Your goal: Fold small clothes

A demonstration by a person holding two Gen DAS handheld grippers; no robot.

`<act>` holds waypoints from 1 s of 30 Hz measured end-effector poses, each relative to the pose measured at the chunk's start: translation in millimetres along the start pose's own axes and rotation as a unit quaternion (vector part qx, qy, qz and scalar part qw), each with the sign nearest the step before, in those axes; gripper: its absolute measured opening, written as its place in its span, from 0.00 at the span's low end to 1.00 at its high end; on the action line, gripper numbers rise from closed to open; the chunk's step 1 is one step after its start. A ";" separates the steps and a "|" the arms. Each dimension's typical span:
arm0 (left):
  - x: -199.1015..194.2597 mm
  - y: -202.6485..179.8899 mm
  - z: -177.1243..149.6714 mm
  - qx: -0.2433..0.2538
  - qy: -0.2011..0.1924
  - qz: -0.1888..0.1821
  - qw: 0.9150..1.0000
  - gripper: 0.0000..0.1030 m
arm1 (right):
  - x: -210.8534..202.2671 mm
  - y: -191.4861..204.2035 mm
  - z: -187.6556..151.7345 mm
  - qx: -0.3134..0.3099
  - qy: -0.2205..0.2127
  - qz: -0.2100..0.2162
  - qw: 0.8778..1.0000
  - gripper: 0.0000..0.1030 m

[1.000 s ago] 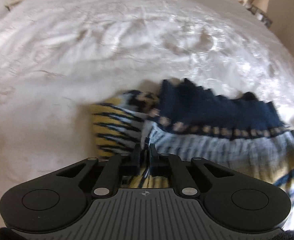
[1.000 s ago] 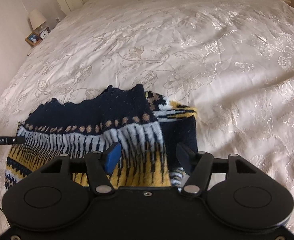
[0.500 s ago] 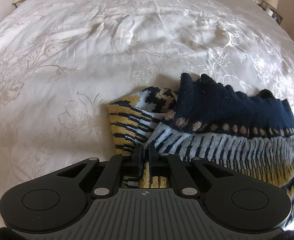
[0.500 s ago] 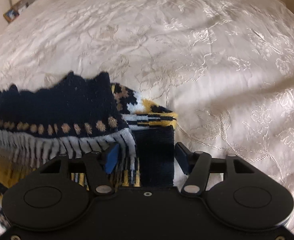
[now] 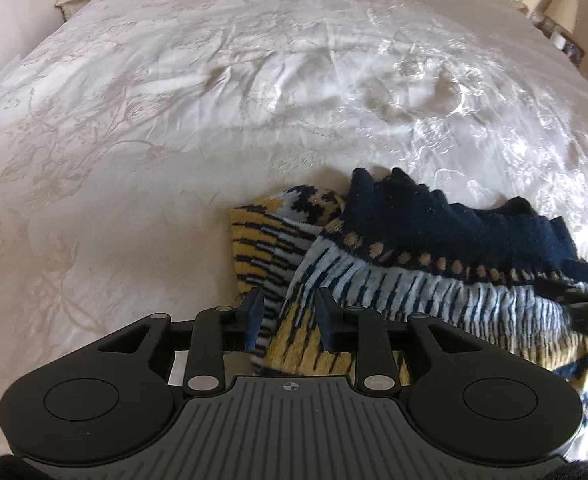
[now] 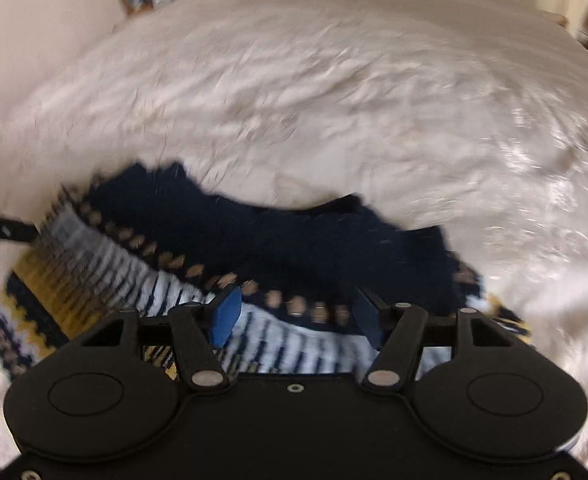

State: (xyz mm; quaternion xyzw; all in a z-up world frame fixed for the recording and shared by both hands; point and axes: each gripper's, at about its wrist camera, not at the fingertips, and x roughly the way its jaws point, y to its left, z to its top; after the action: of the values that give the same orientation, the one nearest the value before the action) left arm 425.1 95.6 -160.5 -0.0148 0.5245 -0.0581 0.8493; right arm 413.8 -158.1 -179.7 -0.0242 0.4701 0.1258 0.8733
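Left wrist view: the left gripper (image 5: pixel 287 316) was opening over the knitted garment (image 5: pixel 414 264), which lay folded on the bedspread (image 5: pixel 173 120); a clean straight-up withdrawal was advised, so the fold stayed undisturbed

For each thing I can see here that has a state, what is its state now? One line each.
Sweater: lying on the bed, partly folded, bunched.
Left claw: jaws opening, sweater edge between them, pads not pressing.
Right claw: open, above the sweater, holding nothing.
Bedspread: spread, lightly wrinkled.
Lamp: cannot tell whether lit.
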 end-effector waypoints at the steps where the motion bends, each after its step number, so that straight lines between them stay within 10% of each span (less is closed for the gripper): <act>1: -0.1 1.2 -0.3 -0.005 0.003 0.000 1.000 0.28 | 9.5 6.1 0.0 -0.010 0.013 -0.005 1.000 0.64; 15: -17.3 -0.9 -13.8 -0.005 -0.002 0.002 1.000 0.42 | -8.4 10.3 -3.4 -0.025 0.009 -0.023 0.999 0.70; 30: 5.1 13.0 -100.9 0.029 0.066 0.035 0.997 0.44 | -49.7 12.4 -115.8 0.023 0.083 -0.077 0.993 0.80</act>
State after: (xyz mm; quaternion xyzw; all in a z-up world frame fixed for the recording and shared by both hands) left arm 338.3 111.5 -211.5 0.0321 0.5776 -0.0440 0.8145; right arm 290.3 -174.5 -202.1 -0.0505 0.5408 0.0452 0.8384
